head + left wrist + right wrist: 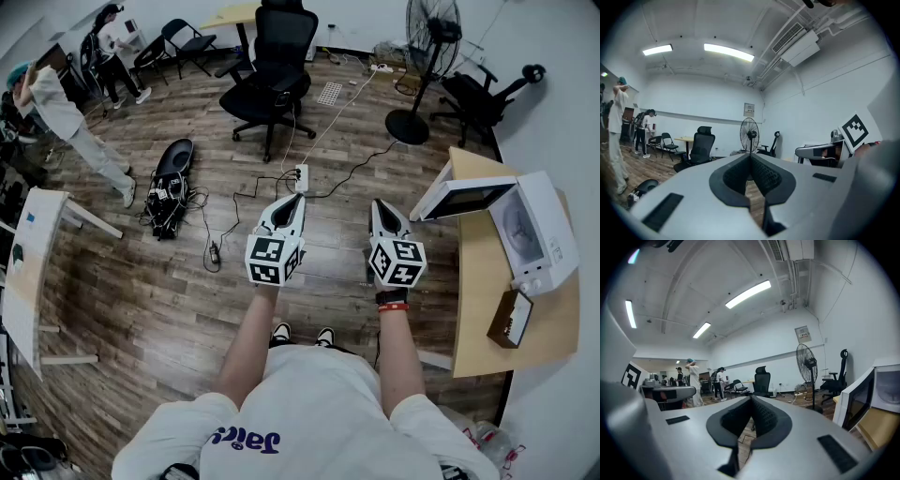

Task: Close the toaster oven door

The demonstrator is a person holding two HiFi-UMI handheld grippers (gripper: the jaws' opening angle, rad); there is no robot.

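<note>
The white toaster oven (539,230) stands on a light wooden table (478,300) at the right of the head view. Its glass door (461,197) hangs open, swung out toward the room. In the right gripper view the open door (855,401) shows at the right edge, in front of the oven body (888,383). My left gripper (295,198) and right gripper (378,203) are held side by side over the wooden floor, left of the oven and apart from it. Both are shut with nothing between the pads, as the left gripper (751,157) and right gripper (751,399) show in their own views.
A black office chair (272,75) and a standing fan (422,66) are ahead. A power strip with cables (301,176) and a black bag (172,183) lie on the floor. A brown box (511,319) sits by the oven. A person (66,117) stands at the far left.
</note>
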